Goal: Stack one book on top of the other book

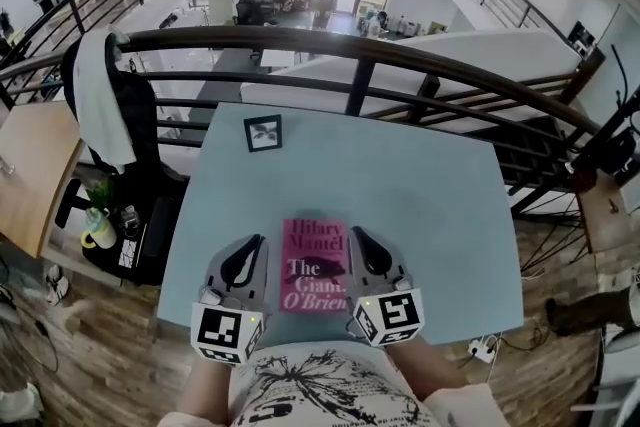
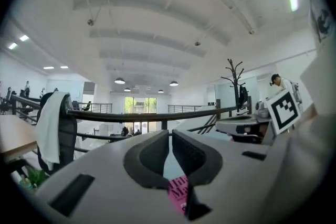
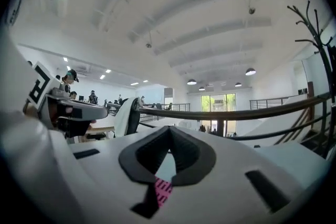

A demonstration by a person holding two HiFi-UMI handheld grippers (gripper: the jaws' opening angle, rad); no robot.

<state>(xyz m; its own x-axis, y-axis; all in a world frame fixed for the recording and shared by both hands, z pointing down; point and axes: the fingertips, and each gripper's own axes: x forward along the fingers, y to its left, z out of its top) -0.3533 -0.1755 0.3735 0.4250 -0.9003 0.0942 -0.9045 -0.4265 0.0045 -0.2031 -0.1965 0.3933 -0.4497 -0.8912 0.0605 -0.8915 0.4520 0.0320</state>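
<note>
A pink book [image 1: 314, 265] lies flat on the pale blue table [image 1: 420, 185], near its front edge. Only this one cover shows; I cannot tell whether another book lies beneath it. My left gripper [image 1: 257, 239] hovers just left of the book and my right gripper [image 1: 356, 234] just right of it, both pointing away from me. Both are shut with nothing between their jaws. In the left gripper view the left gripper [image 2: 170, 134] shows a strip of the pink book [image 2: 178, 192] below its jaws. In the right gripper view, a corner of the book [image 3: 162, 190] shows under the right gripper [image 3: 169, 129].
A small black-framed picture [image 1: 263, 132] lies at the table's far left. A dark curved railing [image 1: 360, 47] runs behind the table, over a lower floor. A black chair draped with a white cloth [image 1: 100, 95] stands to the left, beside a wooden desk [image 1: 30, 165].
</note>
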